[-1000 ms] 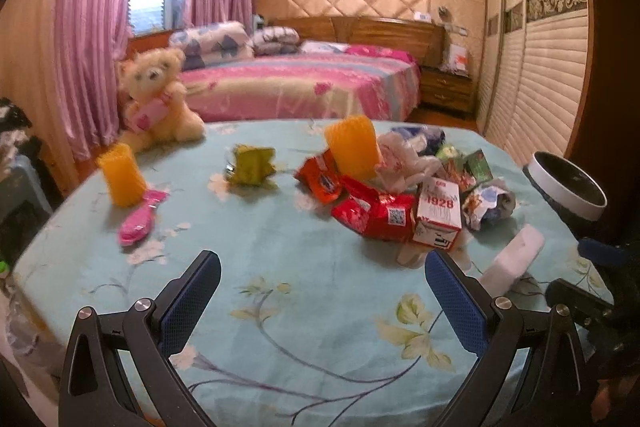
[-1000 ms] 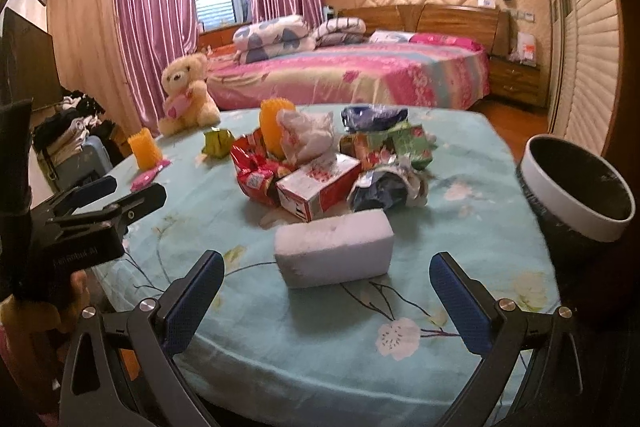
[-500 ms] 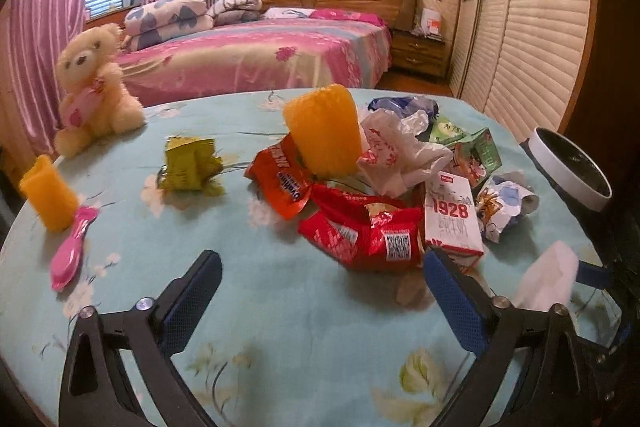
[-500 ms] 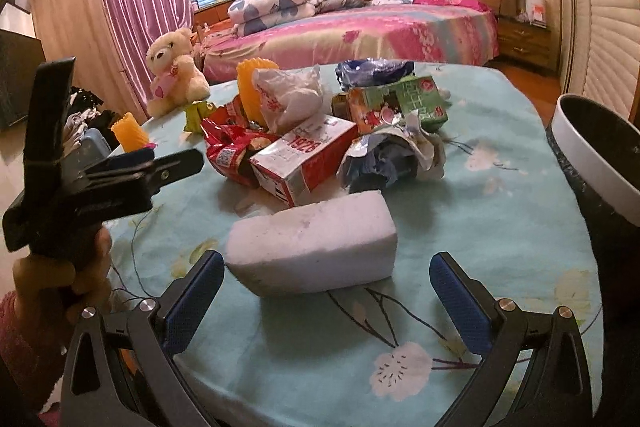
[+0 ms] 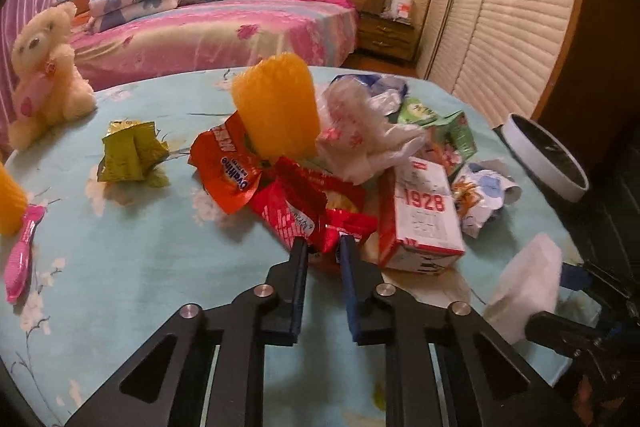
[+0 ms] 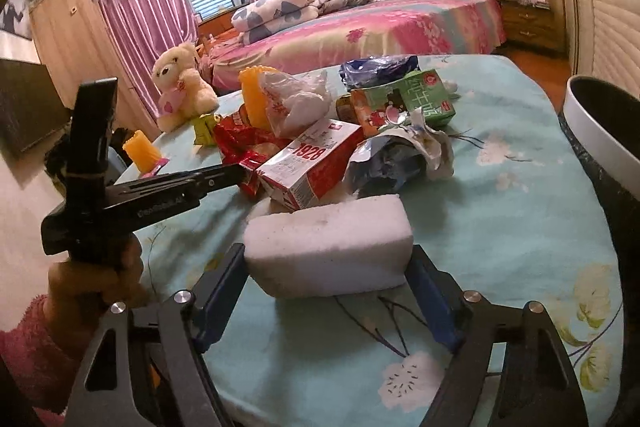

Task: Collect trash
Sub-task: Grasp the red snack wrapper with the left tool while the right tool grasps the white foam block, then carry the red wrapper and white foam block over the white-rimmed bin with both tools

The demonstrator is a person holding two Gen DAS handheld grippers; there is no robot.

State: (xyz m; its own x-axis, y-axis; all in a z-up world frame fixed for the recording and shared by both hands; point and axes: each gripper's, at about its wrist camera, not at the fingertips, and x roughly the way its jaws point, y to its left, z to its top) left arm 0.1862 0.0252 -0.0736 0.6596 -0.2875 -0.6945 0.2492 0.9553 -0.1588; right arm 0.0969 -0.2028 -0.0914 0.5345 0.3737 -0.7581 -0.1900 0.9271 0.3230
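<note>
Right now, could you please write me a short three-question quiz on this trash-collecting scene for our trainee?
1. True or false: the white foam block lies between the right gripper fingers.
2. What does the left gripper have between its closing fingertips?
A. the red wrapper
B. the red-and-white 1928 carton
C. the crumpled green wrapper
3. Fill in: the white-rimmed bin stands past the table's ____ edge in the left wrist view.

Key: 1 true. 2 A. 3 right.
</note>
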